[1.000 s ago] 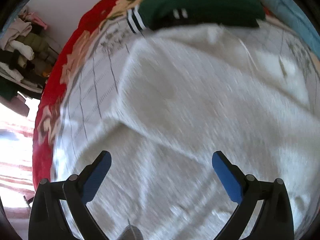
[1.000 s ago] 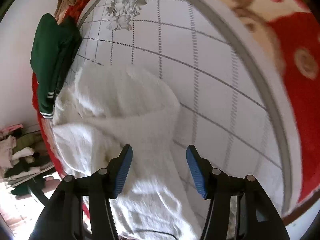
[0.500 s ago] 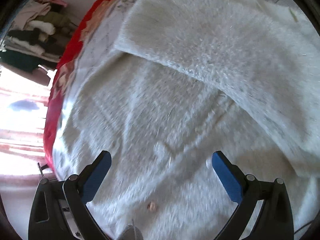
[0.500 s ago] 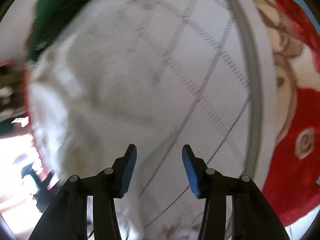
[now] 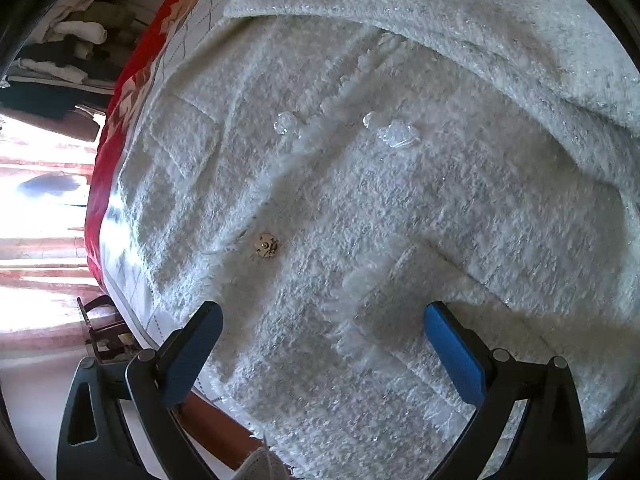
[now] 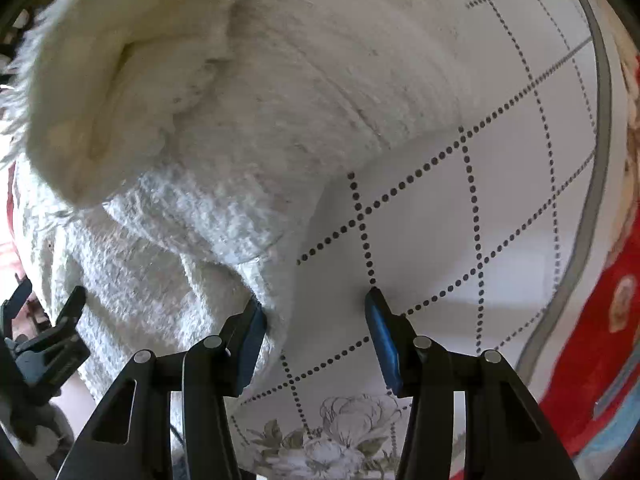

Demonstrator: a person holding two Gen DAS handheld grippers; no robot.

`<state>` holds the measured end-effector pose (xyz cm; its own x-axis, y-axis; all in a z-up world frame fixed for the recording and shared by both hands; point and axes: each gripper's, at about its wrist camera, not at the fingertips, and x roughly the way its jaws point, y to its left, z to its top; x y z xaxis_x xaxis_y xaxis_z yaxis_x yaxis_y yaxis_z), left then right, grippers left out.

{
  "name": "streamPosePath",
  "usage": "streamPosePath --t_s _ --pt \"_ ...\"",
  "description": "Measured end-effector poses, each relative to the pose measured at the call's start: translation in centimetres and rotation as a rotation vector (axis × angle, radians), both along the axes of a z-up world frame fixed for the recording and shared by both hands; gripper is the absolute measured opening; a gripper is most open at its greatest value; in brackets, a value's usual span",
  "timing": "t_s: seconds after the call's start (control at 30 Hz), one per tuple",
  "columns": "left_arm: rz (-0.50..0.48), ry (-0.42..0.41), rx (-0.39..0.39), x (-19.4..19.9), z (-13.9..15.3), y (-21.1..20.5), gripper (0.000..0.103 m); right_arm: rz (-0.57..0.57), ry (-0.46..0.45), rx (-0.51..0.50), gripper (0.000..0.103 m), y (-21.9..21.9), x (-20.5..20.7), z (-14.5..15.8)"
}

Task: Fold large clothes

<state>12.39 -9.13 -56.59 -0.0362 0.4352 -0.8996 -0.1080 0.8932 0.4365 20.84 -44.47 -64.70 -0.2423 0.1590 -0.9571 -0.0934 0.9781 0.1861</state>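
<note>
A fuzzy white cardigan (image 5: pixel 360 200) lies spread on the bed, with a small gold button (image 5: pixel 265 245) and clear beads (image 5: pixel 396 136) on its front. One part is folded over across the top (image 5: pixel 480 40). My left gripper (image 5: pixel 320 308) hovers open just above the cloth near its lower edge, with nothing pinched. In the right wrist view the cardigan (image 6: pixel 240 100) bunches up on the left. My right gripper (image 6: pixel 316 316) points down at its edge; the jaws are opening, the left pad (image 6: pixel 256 324) brushes the fuzzy edge, and mostly bare sheet lies between them.
The bed has a white sheet with dotted squares (image 6: pixel 480 220), a flower print (image 6: pixel 340 432) and a red patterned border (image 6: pixel 592 360). The bed's edge (image 5: pixel 116 120) runs down the left. Beyond it hangs a rack of clothes (image 5: pixel 68 40).
My left gripper has sunk closer to the cardigan and moved toward its hem; the green garment has left view. My right gripper has rolled and dropped from over the sheet to the cardigan's edge.
</note>
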Motion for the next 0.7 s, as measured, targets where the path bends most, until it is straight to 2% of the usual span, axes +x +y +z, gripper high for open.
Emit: streamPosePath --t_s 0.1,0.2,0.37,0.43,0.53,0.7 --pt "0.020 -0.008 -0.016 -0.1 0.2 0.2 0.103 -0.020 -0.007 0.024 0.056 -0.4 -0.5 1.8" --pt "0.027 -0.014 -0.021 -0.3 0.8 0.8 0.103 -0.025 0.008 0.040 0.056 -1.6 -2.9 3.8" --pt "0.005 -0.021 -0.022 -1.9 3.3 0.5 0.103 -0.008 0.063 -0.037 0.056 -5.6 -9.2 6.4" --pt "-0.056 -0.016 0.012 -3.2 4.4 -1.1 0.103 -0.023 0.087 -0.075 0.056 -7.7 -11.6 7.1" --pt "-0.207 0.006 0.078 -6.0 5.1 -5.1 0.103 -0.098 0.126 -0.113 0.058 -10.8 -13.5 6.9" --pt "-0.522 0.081 0.177 -12.3 3.3 -13.0 0.103 -0.274 0.156 -0.120 0.060 -15.9 -16.1 6.6"
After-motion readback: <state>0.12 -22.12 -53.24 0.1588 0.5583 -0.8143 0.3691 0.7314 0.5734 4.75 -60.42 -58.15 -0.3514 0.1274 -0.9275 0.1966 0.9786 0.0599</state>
